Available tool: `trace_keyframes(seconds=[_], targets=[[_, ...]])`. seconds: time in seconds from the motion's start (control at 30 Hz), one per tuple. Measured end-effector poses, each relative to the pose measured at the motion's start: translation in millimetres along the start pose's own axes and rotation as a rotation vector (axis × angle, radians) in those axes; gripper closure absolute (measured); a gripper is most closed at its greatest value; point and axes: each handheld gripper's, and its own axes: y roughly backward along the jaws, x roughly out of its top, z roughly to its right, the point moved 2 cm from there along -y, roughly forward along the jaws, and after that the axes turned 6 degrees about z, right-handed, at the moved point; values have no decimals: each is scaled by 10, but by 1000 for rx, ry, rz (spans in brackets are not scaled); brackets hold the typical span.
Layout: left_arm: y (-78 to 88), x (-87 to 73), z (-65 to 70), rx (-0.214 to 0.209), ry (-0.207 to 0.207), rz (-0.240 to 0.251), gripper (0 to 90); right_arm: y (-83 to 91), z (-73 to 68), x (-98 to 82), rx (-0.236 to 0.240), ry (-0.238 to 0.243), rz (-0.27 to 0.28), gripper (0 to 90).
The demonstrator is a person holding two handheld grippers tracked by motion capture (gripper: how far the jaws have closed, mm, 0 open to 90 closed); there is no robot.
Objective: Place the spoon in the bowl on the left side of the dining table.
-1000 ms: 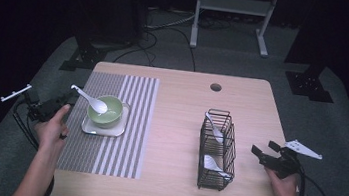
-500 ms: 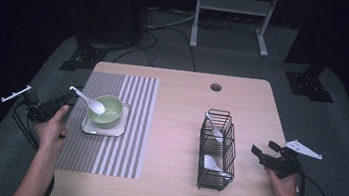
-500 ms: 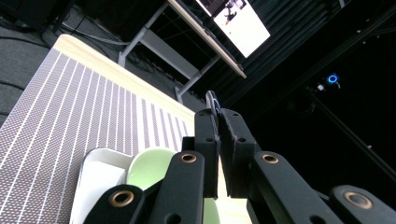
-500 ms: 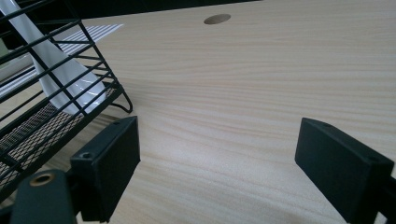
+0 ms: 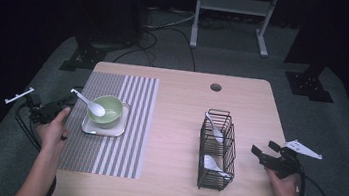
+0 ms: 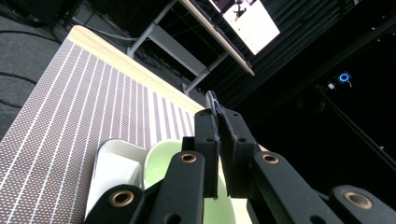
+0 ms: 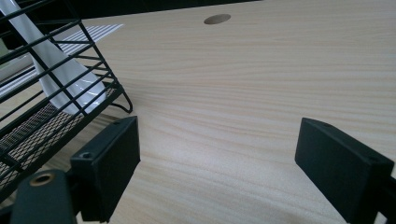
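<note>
A dark room surrounds a pale wooden table [image 5: 181,109] with a striped placemat [image 5: 108,125] on its left half. On the mat sits a white square plate [image 5: 103,127] bearing a green bowl [image 5: 109,110]. The left gripper [image 5: 63,102], at the mat's left edge, has its jaws pressed together on the handle of a white spoon [image 5: 90,104], whose scoop rests over the bowl's rim; the handle end pokes up between the jaws in the left gripper view. At the table's right side the right gripper [image 5: 262,153] rests with its jaws spread wide and nothing between them, just beside a black wire basket [image 5: 216,151] that holds two more white spoons [image 5: 214,128].
</note>
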Motion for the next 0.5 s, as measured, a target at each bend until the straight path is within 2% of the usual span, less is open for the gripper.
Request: trace_keyframes(seconds=[0.5], targets=[[-25, -66, -84, 20, 9, -11, 861, 0, 2, 0, 1, -2, 0, 129]])
